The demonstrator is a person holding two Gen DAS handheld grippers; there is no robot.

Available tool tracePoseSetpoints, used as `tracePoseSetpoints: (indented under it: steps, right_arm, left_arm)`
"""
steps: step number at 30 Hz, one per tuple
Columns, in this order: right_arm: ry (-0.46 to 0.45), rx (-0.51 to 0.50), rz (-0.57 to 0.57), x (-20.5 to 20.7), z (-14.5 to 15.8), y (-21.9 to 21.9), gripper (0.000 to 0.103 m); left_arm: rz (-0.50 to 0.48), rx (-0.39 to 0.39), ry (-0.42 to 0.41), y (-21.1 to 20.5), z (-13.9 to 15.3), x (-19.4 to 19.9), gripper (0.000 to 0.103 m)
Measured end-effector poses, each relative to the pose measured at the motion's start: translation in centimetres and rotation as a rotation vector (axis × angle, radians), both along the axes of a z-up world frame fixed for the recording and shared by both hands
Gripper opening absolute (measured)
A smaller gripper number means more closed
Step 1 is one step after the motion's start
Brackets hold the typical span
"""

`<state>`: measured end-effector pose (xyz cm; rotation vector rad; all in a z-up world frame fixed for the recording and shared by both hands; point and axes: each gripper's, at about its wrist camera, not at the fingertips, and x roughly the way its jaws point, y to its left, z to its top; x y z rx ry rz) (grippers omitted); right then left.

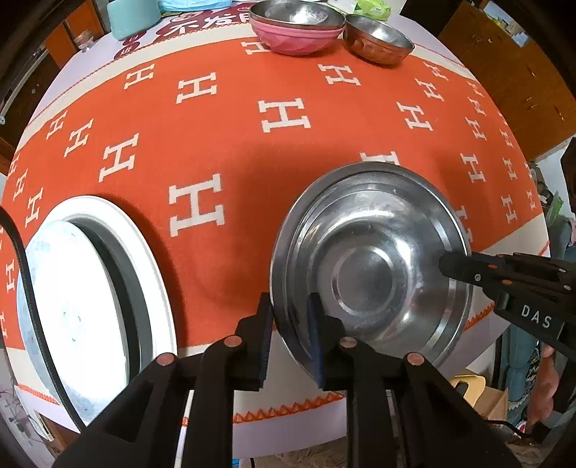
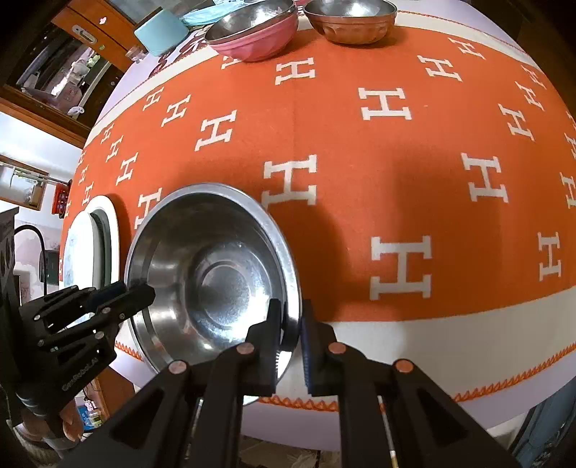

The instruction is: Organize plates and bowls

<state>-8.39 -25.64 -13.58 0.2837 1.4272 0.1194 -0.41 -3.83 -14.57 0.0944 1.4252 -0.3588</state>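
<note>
A large steel bowl (image 1: 370,262) sits near the front edge of the orange H-patterned tablecloth (image 1: 230,144); it also shows in the right wrist view (image 2: 212,273). My left gripper (image 1: 289,338) is shut on the bowl's left rim, one finger inside and one outside. My right gripper (image 2: 289,334) is shut on the bowl's right rim the same way. The right gripper's fingers (image 1: 464,266) reach over the rim in the left wrist view. A white plate (image 1: 82,306) lies to the bowl's left.
At the far edge stand a steel bowl nested in a pink bowl (image 1: 295,28), a copper-toned steel bowl (image 1: 378,39) beside it, and a light blue container (image 1: 133,18). Wooden cabinets (image 1: 504,64) surround the table. A wide stretch of tablecloth lies between front and back.
</note>
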Motion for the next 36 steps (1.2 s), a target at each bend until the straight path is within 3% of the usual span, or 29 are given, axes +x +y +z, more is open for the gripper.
tracePoseSetpoints:
  steps: [3, 7, 11, 14, 16, 21, 27, 36]
  right_arm:
    - [-0.011, -0.005, 0.01, -0.1, 0.2, 0.2, 0.011]
    - [-0.023, 0.009, 0.008, -0.1, 0.5, 0.1, 0.011]
    - [-0.022, 0.0, 0.009, -0.1, 0.6, 0.0, 0.011]
    - [-0.025, -0.002, -0.002, -0.2, 0.7, -0.1, 0.019]
    - [-0.04, -0.005, -0.012, -0.2, 1.0, -0.3, 0.028]
    - [-0.09, -0.002, -0.013, -0.2, 2.1, -0.3, 0.038]
    - [-0.13, -0.005, -0.017, -0.1, 3.4, -0.5, 0.038]
    - [-0.161, 0.021, -0.052, 1.1, 5.1, -2.0, 0.038]
  left_arm:
    - [0.006, -0.009, -0.014, 0.0, 0.3, 0.1, 0.031]
    - [0.004, -0.018, -0.028, 0.0, 0.9, 0.2, 0.035]
    - [-0.002, -0.012, -0.042, 0.0, 1.3, 0.1, 0.053]
    - [-0.002, -0.003, -0.061, 0.0, 1.8, 0.1, 0.062]
    - [-0.002, -0.002, -0.067, 0.1, 2.0, 0.0, 0.062]
    - [0.013, -0.038, -0.059, 0.6, 2.5, 0.3, 0.071]
    - [0.04, -0.075, -0.065, 1.2, 3.5, 1.1, 0.073]
    - [0.06, -0.075, -0.144, 2.6, 6.5, 3.7, 0.073]
